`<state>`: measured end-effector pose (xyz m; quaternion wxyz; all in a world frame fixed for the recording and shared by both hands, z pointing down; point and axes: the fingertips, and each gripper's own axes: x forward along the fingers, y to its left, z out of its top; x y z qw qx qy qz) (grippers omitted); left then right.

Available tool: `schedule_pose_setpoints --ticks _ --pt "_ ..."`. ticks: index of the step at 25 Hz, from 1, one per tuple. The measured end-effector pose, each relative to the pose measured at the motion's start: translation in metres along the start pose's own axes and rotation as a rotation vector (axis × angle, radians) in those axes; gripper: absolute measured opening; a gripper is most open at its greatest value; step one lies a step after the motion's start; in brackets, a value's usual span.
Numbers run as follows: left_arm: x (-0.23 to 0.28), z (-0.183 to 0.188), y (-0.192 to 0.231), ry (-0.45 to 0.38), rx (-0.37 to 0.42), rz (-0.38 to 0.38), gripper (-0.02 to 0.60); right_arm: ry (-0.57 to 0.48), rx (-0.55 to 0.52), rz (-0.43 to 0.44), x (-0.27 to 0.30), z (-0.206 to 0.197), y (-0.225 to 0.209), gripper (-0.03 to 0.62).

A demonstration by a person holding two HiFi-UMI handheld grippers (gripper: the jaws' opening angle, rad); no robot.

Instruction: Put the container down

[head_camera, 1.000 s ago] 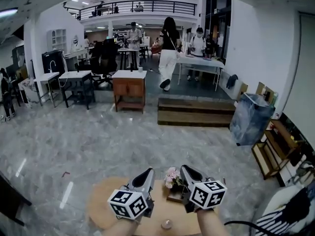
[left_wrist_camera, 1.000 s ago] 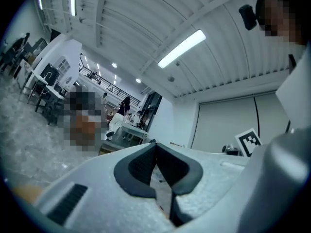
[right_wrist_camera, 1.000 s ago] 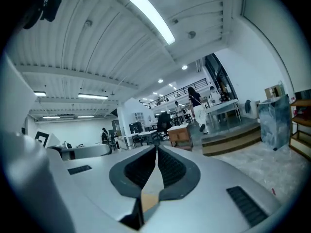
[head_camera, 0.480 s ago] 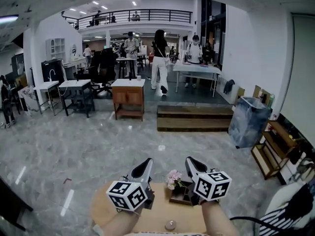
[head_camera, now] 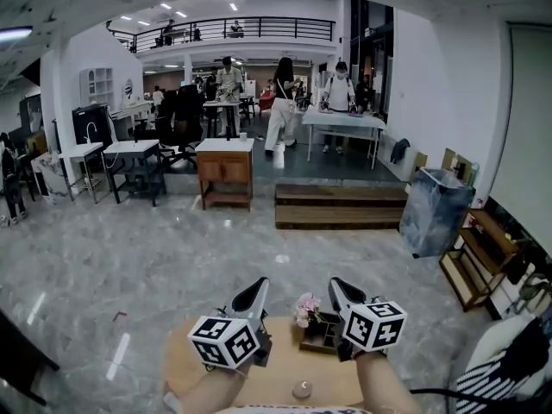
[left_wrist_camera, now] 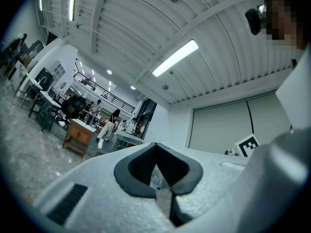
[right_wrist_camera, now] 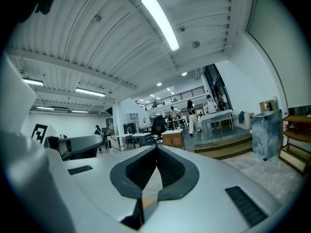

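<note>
A small round wooden table shows at the bottom of the head view. On it stands a dark tray-like container with pink flowers, and a small round jar near the front edge. My left gripper is held above the table's left part, pointing away, shut with nothing in it. Just right of the flowers, over the dark container, my right gripper is also shut and empty. Both gripper views look up at the room and ceiling, not at the table.
Grey marble floor surrounds the table. A wooden cabinet and a low stepped platform stand further off. At the right are a plastic-wrapped bin and a low wooden shelf. People stand at tables in the back.
Both grippers have stayed over the table, drifting slightly right. The table and tray sit a little lower in view. A person in the back has walked away toward the far tables.
</note>
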<state>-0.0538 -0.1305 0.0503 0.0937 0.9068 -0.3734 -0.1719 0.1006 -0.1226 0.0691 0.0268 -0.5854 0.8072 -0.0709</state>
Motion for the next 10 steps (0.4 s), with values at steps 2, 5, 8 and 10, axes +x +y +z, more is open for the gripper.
schedule_pose_setpoints --ticks 2,5,8,10 --pt "-0.002 -0.001 -0.001 0.001 -0.001 0.000 0.015 0.002 0.000 -0.005 -0.003 -0.001 0.000 0.014" --pt "-0.003 -0.002 -0.006 0.003 -0.006 -0.008 0.015 0.004 0.000 -0.011 -0.008 -0.002 -0.002 0.014" --pt "-0.005 -0.004 -0.013 0.007 -0.013 -0.022 0.015 0.008 0.000 -0.013 -0.015 -0.002 -0.004 0.014" --pt "-0.005 -0.007 -0.019 0.009 -0.017 -0.026 0.015 0.013 -0.001 -0.013 -0.019 -0.003 -0.005 0.014"
